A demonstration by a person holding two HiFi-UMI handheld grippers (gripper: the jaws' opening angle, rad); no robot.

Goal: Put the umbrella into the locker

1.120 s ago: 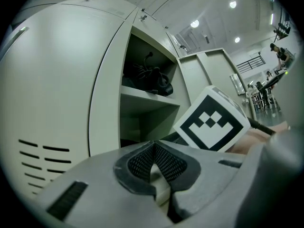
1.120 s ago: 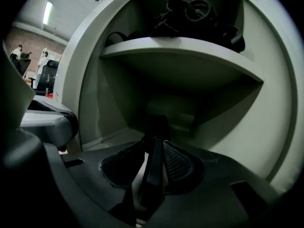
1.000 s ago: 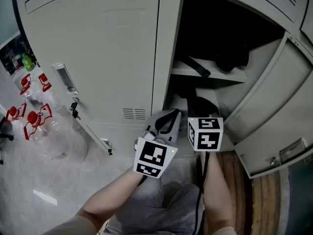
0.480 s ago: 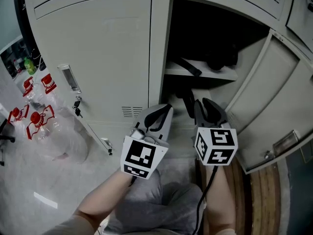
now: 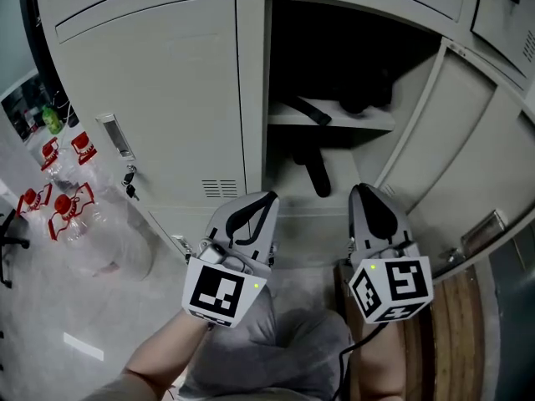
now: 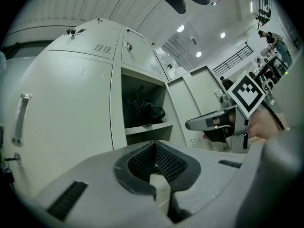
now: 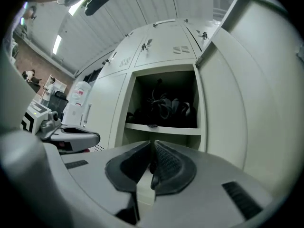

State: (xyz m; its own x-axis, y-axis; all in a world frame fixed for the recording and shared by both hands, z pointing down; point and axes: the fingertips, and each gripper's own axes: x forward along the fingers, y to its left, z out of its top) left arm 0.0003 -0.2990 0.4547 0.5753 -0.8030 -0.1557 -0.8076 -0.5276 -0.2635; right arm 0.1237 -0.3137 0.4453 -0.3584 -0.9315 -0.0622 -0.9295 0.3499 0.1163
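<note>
The black folded umbrella point(image 5: 315, 172) leans inside the open locker's point(image 5: 255, 98) lower compartment, under the shelf point(image 5: 334, 122); its lower end is hidden in shadow. My left gripper point(image 5: 254, 210) is shut and empty, a little in front of the locker's bottom edge, left of the opening. My right gripper point(image 5: 371, 209) is also shut on nothing, below and right of the umbrella and apart from it. In the left gripper view the pads point(image 6: 154, 159) meet, with the right gripper point(image 6: 209, 122) beside them. The right gripper view shows closed pads point(image 7: 152, 164) before the opening.
Dark bundled things point(image 5: 359, 97) and a strap point(image 5: 304, 110) lie on the shelf. The open door point(image 5: 456, 144) swings out at the right. A closed door point(image 5: 150, 90) with handle point(image 5: 112, 135) and keys point(image 5: 129, 190) is left. Red-capped bottles point(image 5: 50, 203) stand on the floor.
Both grippers have drawn back from the locker toward the person. The right gripper came out of the opening, and the umbrella now stands inside, free of its jaws.
</note>
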